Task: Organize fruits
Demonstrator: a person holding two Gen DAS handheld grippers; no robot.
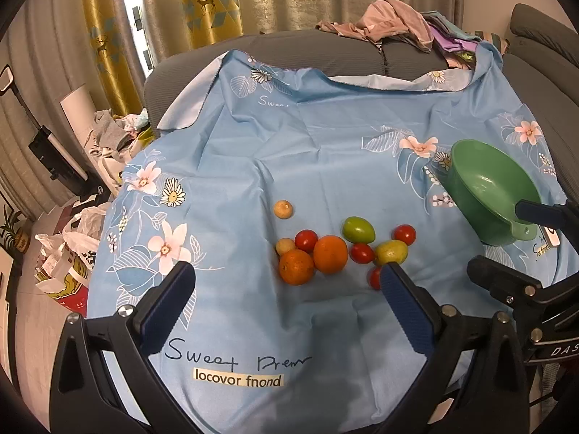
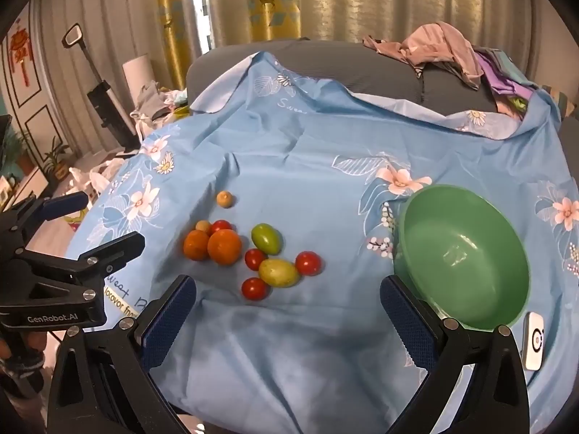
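Loose fruit lies on a blue flowered cloth [image 1: 289, 152]: two oranges [image 1: 329, 254] [image 2: 224, 246], several red tomatoes [image 1: 306, 240] [image 2: 308, 263], a green fruit [image 1: 358, 229] [image 2: 266, 238], a yellow-green fruit [image 1: 391, 252] [image 2: 278, 272] and two small tan fruits [image 1: 283, 209] [image 2: 224, 199]. An empty green bowl [image 1: 494, 188] [image 2: 461, 256] stands to the right of them. My left gripper [image 1: 286, 285] is open and empty, just in front of the oranges. My right gripper [image 2: 286, 298] is open and empty, in front of the tomatoes, its right finger by the bowl.
A small white device [image 2: 535, 341] lies by the bowl's near side. A grey sofa [image 1: 325, 50] with a heap of clothes [image 1: 405, 25] is behind the cloth. Bags and clutter [image 1: 72, 253] sit on the floor at the left.
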